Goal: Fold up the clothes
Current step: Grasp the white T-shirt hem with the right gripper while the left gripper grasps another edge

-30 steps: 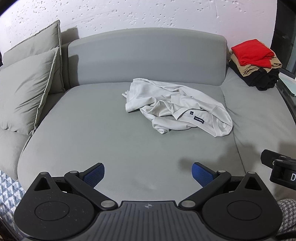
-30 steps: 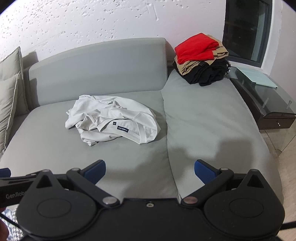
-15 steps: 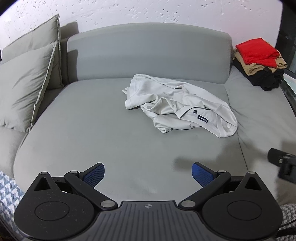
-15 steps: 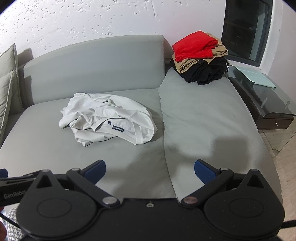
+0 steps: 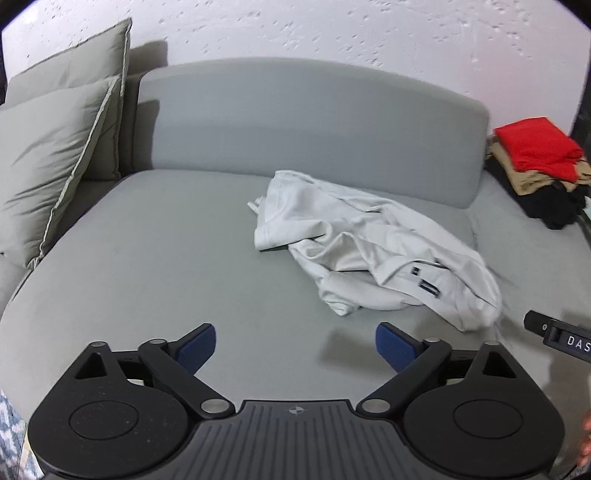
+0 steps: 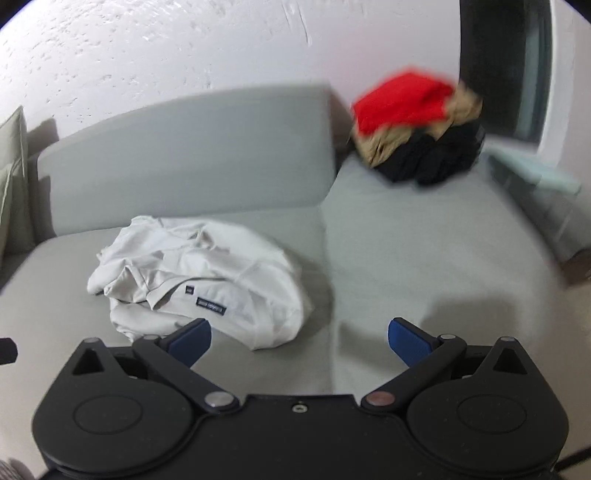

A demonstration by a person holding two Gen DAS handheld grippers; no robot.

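I'm looking across a broad grey sofa (image 5: 184, 266) set against a white textured wall (image 5: 332, 33), with two pale cushions (image 5: 48, 158) propped at its left end and a stack of folded clothes (image 6: 417, 125), red on top of tan and black, sitting at the far right corner of the seat. The thing I have to fold, a pale off-white shirt (image 5: 373, 243), lies crumpled in a heap on the seat, right of centre in the left view and just left of the seam between the two seat pads in the right view, well apart from the folded stack. It looks like thin, soft cotton: light, floppy, no stiffness at all, so I expect it to drape and drag wherever I lift it instead of holding a shape. A dark label (image 6: 210, 304) marks what I take to be the neck area, facing up near the front of the heap. I'd judge the best hold is on a hem or shoulder edge at the outer rim of the heap, one side per tool, so it can be pulled flat first. My left gripper (image 5: 295, 343) is spread wide with nothing between its blue pads (image 5: 194, 345), hovering above bare seat short of the shirt. My right gripper (image 6: 297, 338) is equally wide and empty, its left pad overlapping the shirt's near edge in view; whether it touches I cannot tell.
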